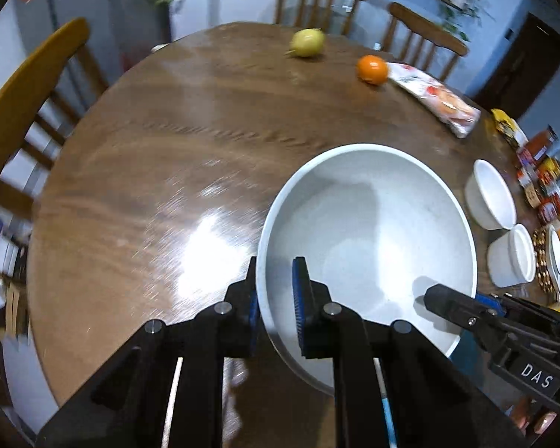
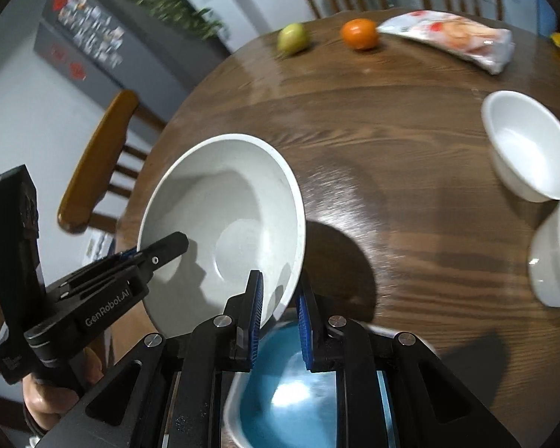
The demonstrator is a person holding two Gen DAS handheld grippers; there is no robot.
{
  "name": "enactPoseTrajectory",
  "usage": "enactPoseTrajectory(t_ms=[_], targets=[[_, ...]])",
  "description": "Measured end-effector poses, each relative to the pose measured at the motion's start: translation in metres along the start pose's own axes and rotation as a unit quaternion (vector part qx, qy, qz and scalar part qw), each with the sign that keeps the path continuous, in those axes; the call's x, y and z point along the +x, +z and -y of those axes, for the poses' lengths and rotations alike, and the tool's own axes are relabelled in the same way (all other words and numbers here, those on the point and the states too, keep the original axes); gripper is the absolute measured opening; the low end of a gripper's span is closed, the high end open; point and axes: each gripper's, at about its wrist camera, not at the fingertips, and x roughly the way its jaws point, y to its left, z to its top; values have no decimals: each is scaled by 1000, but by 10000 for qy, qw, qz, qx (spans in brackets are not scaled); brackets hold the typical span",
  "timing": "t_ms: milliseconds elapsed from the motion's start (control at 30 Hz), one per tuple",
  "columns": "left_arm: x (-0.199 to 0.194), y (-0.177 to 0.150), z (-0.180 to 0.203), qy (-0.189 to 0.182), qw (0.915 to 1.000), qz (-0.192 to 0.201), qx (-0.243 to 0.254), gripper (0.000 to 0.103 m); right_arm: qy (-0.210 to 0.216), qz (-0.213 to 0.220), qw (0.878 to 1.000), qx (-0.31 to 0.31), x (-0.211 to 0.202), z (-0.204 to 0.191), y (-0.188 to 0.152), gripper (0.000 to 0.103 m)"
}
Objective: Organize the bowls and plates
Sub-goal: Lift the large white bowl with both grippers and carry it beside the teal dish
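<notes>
That big white bowl (image 1: 369, 246) is up off the desk (image 1: 149, 171) over a blue dish (image 2: 291, 392), left tongs (image 1: 276, 298) and right tongs (image 2: 280, 310) both pinched on its rim; looks stiff, slick, chippable, so rim grips seem right.

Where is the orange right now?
The orange sits on the far side of the table, between the pear and the snack bag.
</notes>
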Motion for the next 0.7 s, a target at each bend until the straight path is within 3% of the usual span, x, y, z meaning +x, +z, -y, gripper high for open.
enactPoseTrajectory(t_ms=[300,700], targets=[[-6,-15,-47,432,9979,-93,-466,12,168,-508,9976,-443,42,-43,-5,19],[5,-27,-63,513,9960,-287,-669,13,128,-868,9950,-478,61,-51,-17,19]])
